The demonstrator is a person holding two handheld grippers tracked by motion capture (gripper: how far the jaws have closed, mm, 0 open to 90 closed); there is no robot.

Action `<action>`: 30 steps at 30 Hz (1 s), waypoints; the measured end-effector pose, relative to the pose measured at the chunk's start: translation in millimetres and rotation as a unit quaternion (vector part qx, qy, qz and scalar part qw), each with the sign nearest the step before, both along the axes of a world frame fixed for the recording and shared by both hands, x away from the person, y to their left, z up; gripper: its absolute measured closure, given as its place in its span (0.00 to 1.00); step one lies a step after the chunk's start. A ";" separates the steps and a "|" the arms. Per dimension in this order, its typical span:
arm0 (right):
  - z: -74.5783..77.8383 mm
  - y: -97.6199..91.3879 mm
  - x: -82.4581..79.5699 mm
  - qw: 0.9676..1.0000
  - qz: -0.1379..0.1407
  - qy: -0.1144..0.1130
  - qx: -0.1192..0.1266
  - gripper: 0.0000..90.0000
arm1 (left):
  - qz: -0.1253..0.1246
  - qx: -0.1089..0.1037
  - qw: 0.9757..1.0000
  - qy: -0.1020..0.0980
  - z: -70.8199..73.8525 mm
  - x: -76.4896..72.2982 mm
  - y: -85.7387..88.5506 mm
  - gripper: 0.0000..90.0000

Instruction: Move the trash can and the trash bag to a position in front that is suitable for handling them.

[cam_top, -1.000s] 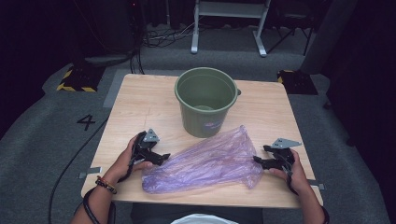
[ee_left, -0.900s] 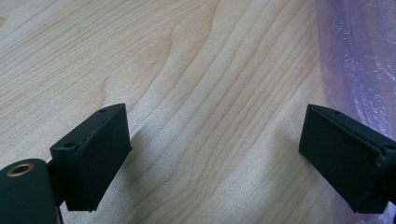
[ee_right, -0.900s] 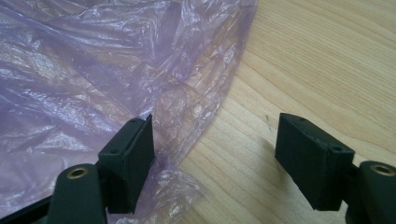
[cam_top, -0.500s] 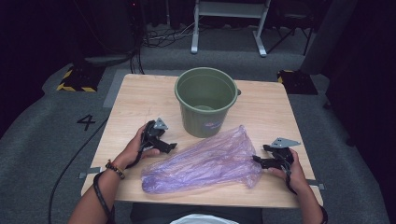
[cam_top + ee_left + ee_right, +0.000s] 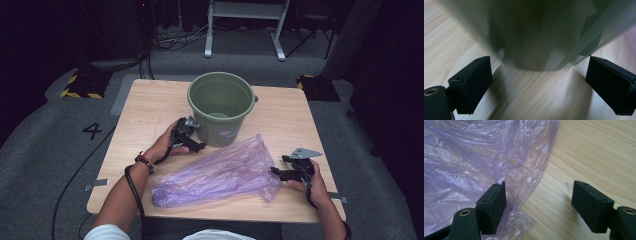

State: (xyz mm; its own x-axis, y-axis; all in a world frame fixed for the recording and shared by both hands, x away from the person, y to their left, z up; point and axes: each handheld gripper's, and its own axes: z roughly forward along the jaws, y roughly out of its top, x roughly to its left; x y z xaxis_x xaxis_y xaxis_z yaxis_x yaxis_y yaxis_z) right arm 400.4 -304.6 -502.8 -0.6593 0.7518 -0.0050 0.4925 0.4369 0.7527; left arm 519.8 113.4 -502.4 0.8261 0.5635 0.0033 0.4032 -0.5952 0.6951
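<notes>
I am holding my right gripper (image 5: 539, 202) open at the purple bag (image 5: 220, 172) near the tabletop's front edge; it is probably light and slippery, so I am pinching its crumpled edge.

Table lit from above, surroundings dark; bucket (image 5: 534, 32) close-up blurred, perhaps motion.

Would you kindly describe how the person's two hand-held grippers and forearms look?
Both are black. The left hand-held gripper and the right hand-held gripper each carry a grey three-cornered plate on top, and their jaws end in blocky black ribbed pads. A black cable trails along the left forearm, which wears a beaded bracelet and a white sleeve.
</notes>
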 end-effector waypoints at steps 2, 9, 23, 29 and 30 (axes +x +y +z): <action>0.0 -0.1 -0.5 1.000 -0.001 0.000 -0.001 0.31 | -0.001 0.000 1.000 0.001 0.1 2.4 -4.5 0.08; 0.0 -0.1 -0.5 1.000 -0.001 0.000 0.000 0.31 | 0.002 0.010 1.000 0.012 2.4 -18.5 7.7 0.08; 0.0 0.2 -0.6 1.000 -0.003 0.000 0.000 0.31 | -0.001 -0.004 1.000 0.003 -1.2 -74.5 58.3 0.08; 0.0 0.3 -0.6 1.000 -0.003 -0.001 -0.001 0.31 | 0.001 -0.004 1.000 0.002 -1.2 -75.1 58.3 0.08; 0.0 0.3 -0.7 1.000 -0.004 0.000 0.000 0.31 | 0.001 -0.004 1.000 0.002 -1.2 -75.1 58.3 0.08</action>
